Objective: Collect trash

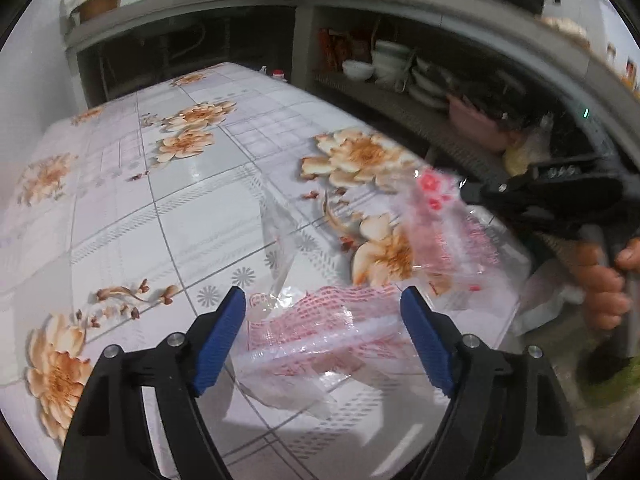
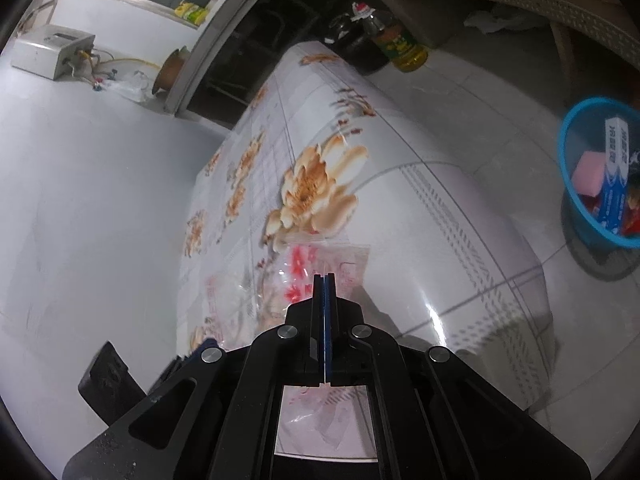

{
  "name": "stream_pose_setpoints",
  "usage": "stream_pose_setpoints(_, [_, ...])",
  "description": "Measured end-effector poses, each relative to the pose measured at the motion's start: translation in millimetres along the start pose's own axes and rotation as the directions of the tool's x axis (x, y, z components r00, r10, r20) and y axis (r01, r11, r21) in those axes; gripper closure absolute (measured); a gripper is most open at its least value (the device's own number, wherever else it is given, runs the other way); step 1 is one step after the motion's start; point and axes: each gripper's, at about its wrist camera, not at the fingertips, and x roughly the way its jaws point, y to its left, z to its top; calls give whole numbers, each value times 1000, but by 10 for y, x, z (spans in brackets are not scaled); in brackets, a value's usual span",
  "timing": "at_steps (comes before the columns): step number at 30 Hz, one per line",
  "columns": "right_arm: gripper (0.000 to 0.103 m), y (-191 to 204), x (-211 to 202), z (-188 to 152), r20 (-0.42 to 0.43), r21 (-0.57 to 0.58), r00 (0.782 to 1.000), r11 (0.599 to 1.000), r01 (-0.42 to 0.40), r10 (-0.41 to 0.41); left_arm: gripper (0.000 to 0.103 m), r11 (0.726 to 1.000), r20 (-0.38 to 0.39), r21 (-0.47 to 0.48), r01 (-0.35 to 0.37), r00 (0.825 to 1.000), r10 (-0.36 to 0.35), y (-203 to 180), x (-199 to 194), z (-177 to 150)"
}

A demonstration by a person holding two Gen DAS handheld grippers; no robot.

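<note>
A clear plastic wrapper with red print (image 1: 324,336) lies on the flowered table (image 1: 192,208), between the blue pads of my open left gripper (image 1: 323,312). A second clear wrapper with red flowers (image 1: 444,220) lies at the table's right edge. My right gripper (image 1: 468,192) reaches it from the right. In the right wrist view my right gripper (image 2: 324,278) is shut, its tips over that flowered wrapper (image 2: 316,268); whether they pinch it I cannot tell. A blue bin (image 2: 600,176) on the floor holds a box and other trash.
A grey shelf unit with bowls (image 1: 384,68) stands behind the table. Oil bottles (image 2: 400,44) stand on the floor past the table's far end. A white wall (image 2: 100,200) runs along the table's left side.
</note>
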Motion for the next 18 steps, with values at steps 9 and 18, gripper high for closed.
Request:
stream_pose_setpoints(9, [62, 62, 32, -24, -31, -36, 999, 999, 16, -17, 45, 998, -19, 17, -55, 998, 55, -19, 58, -27])
stream_pose_setpoints(18, [42, 545, 252, -192, -44, -274, 979, 945, 179, -198, 68, 995, -6, 20, -94, 996, 94, -1, 67, -38])
